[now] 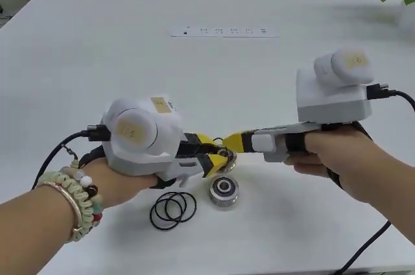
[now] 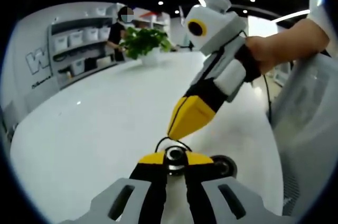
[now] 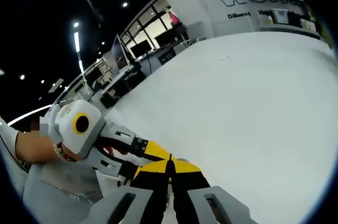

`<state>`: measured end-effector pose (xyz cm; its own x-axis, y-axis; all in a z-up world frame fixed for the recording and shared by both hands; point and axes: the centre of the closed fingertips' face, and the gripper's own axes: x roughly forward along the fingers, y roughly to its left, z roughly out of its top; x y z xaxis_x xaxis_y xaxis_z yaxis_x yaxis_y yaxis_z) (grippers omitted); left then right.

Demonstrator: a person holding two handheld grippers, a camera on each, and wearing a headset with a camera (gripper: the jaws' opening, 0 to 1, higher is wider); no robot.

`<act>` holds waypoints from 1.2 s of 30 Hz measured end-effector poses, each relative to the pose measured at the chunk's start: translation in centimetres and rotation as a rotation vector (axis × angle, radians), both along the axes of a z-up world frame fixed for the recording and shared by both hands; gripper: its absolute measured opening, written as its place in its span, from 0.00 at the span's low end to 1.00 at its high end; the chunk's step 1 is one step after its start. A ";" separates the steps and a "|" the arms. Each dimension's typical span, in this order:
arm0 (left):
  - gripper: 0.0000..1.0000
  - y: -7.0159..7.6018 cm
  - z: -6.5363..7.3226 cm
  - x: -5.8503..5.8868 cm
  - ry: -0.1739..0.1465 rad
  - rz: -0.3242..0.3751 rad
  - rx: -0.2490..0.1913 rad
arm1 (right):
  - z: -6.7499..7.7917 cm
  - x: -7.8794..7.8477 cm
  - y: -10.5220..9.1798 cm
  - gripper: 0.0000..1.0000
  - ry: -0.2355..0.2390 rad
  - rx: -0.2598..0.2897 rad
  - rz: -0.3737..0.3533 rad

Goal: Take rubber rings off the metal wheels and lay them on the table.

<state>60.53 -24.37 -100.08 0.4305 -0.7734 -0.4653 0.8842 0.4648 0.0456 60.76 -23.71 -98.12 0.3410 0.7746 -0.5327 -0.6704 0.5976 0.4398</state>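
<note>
Ring removal under way at the white bench (image 1: 272, 80): the left tongs (image 1: 219, 158), closed narrow around a metal wheel (image 2: 176, 155) held just above the loose wheel (image 1: 224, 191), brace it. The right tongs (image 1: 231, 144), pinched almost together, appear to grip 1 rubber ring (image 2: 168, 139) lifted off its rim. The next move likely calls for a steady outward pull, then a release beside the freed rings (image 1: 173, 209) lying just left of the loose wheel.

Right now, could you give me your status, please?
Left hand-held gripper shut on silver metal wheel. Right hand-held gripper pinching its black rubber ring. Nothing blocking.
</note>
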 end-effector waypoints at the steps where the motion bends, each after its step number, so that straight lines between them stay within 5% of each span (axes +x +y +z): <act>1: 0.13 0.0 0.0 0.0 -0.001 0.000 0.000 | -0.2 -0.1 -0.1 0.00 0.000 -0.008 0.003; 5: 0.14 0.0 0.0 0.0 0.008 0.007 -0.005 | -1.1 0.2 -0.9 0.00 0.031 -0.028 -0.021; 9: 0.14 0.0 0.1 0.1 0.079 0.044 -0.046 | -1.0 0.2 -1.1 0.00 0.036 -0.025 -0.032; 13: 0.15 -0.1 0.2 0.0 0.086 0.027 -0.026 | -1.0 0.2 -1.2 0.00 0.031 -0.034 -0.028; 17: 0.17 0.0 0.3 -0.2 0.065 -0.012 0.033 | -0.9 0.2 -1.1 0.00 0.029 -0.031 -0.031; 24: 0.26 -0.5 2.6 -1.0 0.043 -0.084 0.022 | -0.2 0.6 -1.5 0.00 0.020 -0.012 -0.055; 29: 0.32 -0.3 4.7 -1.9 0.036 -0.132 0.026 | 0.3 0.8 -1.7 0.00 0.016 0.003 -0.073; 32: 0.35 0.3 6.5 -2.2 -0.006 -0.159 0.055 | 0.7 0.8 -1.7 0.00 0.002 0.003 -0.072; 36: 0.38 1.2 8.9 -3.4 -0.011 -0.188 0.038 | 1.6 0.9 -1.5 0.00 -0.019 0.020 -0.071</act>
<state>57.10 -23.19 -91.18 0.2855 -0.8225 -0.4919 0.9547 0.2892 0.0705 61.63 -25.25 -96.50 0.4052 0.7584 -0.5105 -0.6349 0.6352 0.4398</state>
